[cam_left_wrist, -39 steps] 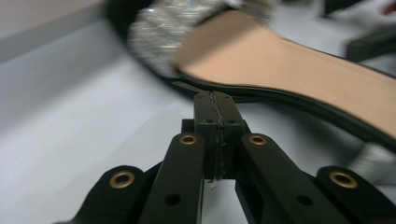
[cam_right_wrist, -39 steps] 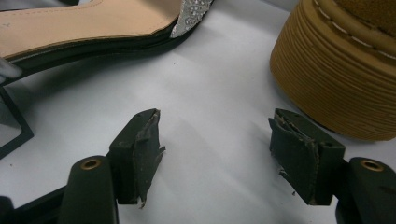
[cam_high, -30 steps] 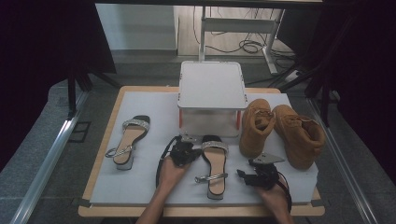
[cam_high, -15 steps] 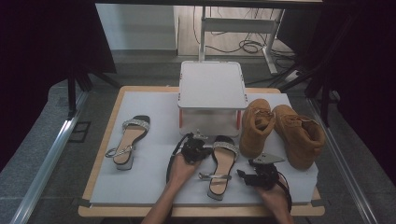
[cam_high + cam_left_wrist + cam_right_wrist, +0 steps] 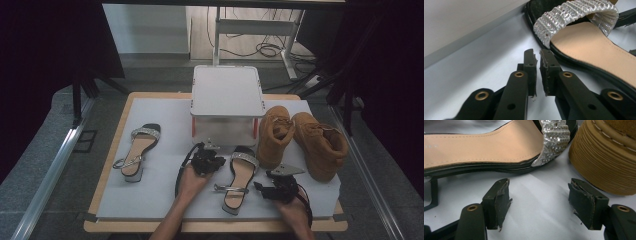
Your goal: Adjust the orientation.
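- We see 2 sandals and 2 tan boots on a pale mat (image 5: 165, 195) that covers a wooden table, with a white box (image 5: 227, 102) standing at the far middle.
- The left gripper (image 5: 206, 161) sits just left of the near sandal (image 5: 239, 175), close to its toe end. In the left gripper view its jaws stand almost together with a thin gap between them and nothing held, beside the silver toe strap (image 5: 574, 17) but not touching it.
- The right gripper (image 5: 277, 189) rests on the mat to the right of that same sandal, near its heel half. In the right gripper view its jaws are spread wide and empty, with the sandal's edge ahead and a boot's ribbed sole (image 5: 604, 162) at the right.
- With a gripper on each side of this sandal, we judge it to be the thing being worked on, perhaps to be shifted or lined up.
- The other sandal (image 5: 136, 152) lies well apart at the left of the mat, untouched.
- The 2 boots (image 5: 300, 137) stand side by side at the right, one touching the box's near corner region; we judge them already set down as a pair.
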Available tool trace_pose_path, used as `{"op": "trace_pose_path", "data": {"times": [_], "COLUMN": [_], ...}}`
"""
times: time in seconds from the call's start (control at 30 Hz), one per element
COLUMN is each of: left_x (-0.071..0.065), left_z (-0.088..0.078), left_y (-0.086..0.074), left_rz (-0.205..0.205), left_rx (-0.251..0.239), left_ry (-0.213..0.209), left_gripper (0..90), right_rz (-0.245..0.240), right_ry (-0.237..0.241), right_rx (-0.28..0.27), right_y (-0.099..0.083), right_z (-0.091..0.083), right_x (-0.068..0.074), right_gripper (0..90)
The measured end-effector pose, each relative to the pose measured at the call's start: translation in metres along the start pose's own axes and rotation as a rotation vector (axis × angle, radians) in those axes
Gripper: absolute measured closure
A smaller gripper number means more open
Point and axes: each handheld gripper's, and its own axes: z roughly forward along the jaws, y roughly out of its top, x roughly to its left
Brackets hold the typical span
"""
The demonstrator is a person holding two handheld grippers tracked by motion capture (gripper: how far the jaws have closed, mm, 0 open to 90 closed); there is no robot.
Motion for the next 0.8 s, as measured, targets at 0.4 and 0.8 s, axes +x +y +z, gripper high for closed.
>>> {"op": "trace_pose_path", "data": {"times": [0.4, 0.8], "left_x": [0.006, 0.011], "left_z": [-0.042, -0.077], "left_y": [-0.029, -0.062], "left_rz": [-0.036, -0.083], "left_rx": [-0.031, -0.043], "left_ry": [0.107, 0.22], "left_gripper": [67.1, 50.1], "right_rz": [-0.002, -0.002], "right_ry": [-0.002, -0.002], "right_rx": [0.0, -0.001], "right_y": [0.0, 0.0], "right_z": [0.0, 0.0], "right_x": [0.0, 0.0], "right_gripper": [32.5, 32.5]}}
